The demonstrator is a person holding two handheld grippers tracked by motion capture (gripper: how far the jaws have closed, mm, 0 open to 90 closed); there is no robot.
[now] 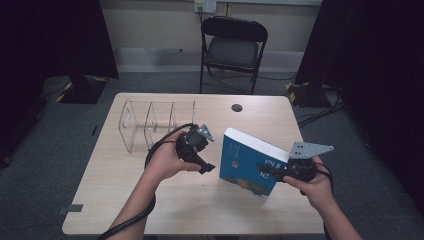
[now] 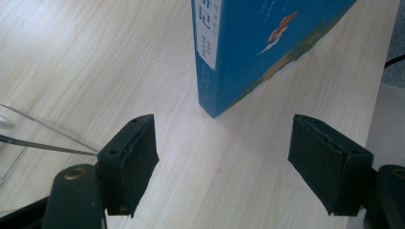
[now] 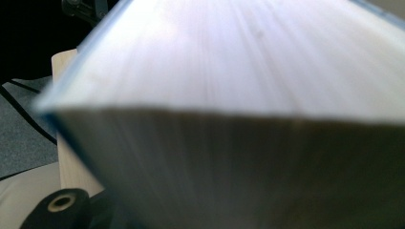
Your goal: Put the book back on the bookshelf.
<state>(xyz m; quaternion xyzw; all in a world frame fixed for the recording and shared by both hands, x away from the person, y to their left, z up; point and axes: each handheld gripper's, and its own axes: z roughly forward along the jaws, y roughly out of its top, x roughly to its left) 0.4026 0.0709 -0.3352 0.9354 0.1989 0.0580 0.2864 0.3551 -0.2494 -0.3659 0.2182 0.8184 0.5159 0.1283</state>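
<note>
The book [image 1: 248,165], blue-covered with a white page block, stands tilted on the desk [image 1: 200,210], one lower corner down on the wood and the rest raised. It lies well to the right of the clear rack [image 1: 150,122], nearer the person's edge of the desk than the rack is.

The right hand-held gripper [image 1: 272,171] is at the book's right side, away from the rack. It is clamped on the book: in the high view its black jaws reach across the blue cover near the page edge, and in the right gripper view the page block [image 3: 239,119] sits pressed up against the camera, blurred. The right hand [image 1: 315,187] behind it bears the grey plate above the book's far corner.

The left hand-held gripper [image 1: 206,167] sits between the rack and the book, closer to the book, and has hold of nothing. In the left gripper view its jaws stand wide apart with bare desk [image 2: 215,181] between the pads [image 2: 138,160], and the book's spine corner [image 2: 215,102] rests on the wood just beyond them, apart from both pads. A clear edge of the rack [image 2: 43,138] shows at that view's left. The left hand [image 1: 165,160] wraps the gripper's body, its cable looping back towards the rack.
</note>
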